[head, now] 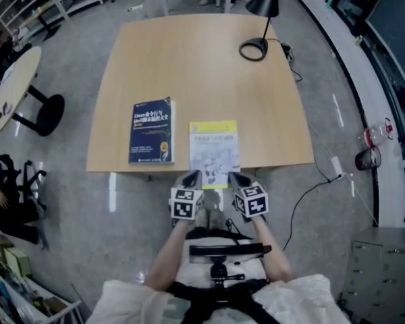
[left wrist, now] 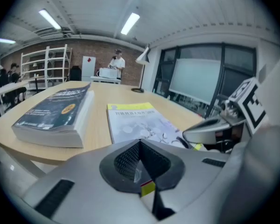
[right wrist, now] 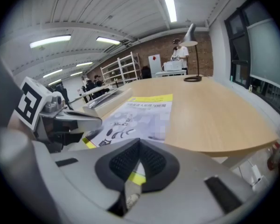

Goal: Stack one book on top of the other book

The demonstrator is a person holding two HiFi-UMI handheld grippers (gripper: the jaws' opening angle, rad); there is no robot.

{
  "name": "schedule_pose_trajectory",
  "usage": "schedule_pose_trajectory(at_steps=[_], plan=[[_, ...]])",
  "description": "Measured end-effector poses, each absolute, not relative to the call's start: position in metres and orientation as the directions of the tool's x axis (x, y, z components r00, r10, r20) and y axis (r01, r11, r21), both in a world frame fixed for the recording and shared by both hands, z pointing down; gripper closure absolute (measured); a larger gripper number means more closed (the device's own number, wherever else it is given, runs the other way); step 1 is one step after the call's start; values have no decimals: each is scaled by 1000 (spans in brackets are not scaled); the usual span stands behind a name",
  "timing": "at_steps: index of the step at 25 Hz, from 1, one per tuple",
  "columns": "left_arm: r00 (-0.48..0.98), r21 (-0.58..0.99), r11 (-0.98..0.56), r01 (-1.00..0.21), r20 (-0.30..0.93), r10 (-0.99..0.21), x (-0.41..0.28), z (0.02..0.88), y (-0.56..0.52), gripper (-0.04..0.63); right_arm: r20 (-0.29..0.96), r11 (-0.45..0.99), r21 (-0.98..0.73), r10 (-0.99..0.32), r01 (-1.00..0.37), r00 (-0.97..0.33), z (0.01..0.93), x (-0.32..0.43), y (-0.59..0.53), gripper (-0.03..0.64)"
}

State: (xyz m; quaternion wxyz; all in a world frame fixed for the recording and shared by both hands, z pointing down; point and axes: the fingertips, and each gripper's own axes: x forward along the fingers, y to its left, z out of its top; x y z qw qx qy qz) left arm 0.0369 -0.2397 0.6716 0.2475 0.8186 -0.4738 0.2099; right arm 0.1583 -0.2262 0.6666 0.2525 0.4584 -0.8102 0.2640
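A thick dark-blue book (head: 152, 131) and a thin white book (head: 214, 145) with a yellow band along its far edge lie flat, side by side but apart, near the front edge of the wooden bench (head: 202, 59). The left hand-held gripper (head: 193, 177) and right hand-held gripper (head: 235, 177) sit at the white book's near corners, jaws pressed together, holding nothing.

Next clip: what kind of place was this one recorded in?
Probably an open-plan office or lab workspace: a wooden table with a black desk lamp, white shelving racks against a brick wall, and ceiling strip lights overhead.
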Motion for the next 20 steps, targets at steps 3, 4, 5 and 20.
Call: schedule_pose_trajectory(at_steps=[3,4,5,20], plan=[[522,391,-365,-845,452,-724,18,654,-239,595,593,336,-313,-662,-888,-459,655,180,-225,615],[545,442,-357,-823,437,-715,15,654,-237,581,582,303,-355,-669,-884,-463,654,188,-225,553],[562,469,-355,-808,435,-703,12,656,-235,576,573,277,-392,-673,-877,-468,653,194,-225,480],[654,591,-307,-746,558,-511,21,699,-220,383,599,171,-611,-539,-773,-592,691,182,-228,345]])
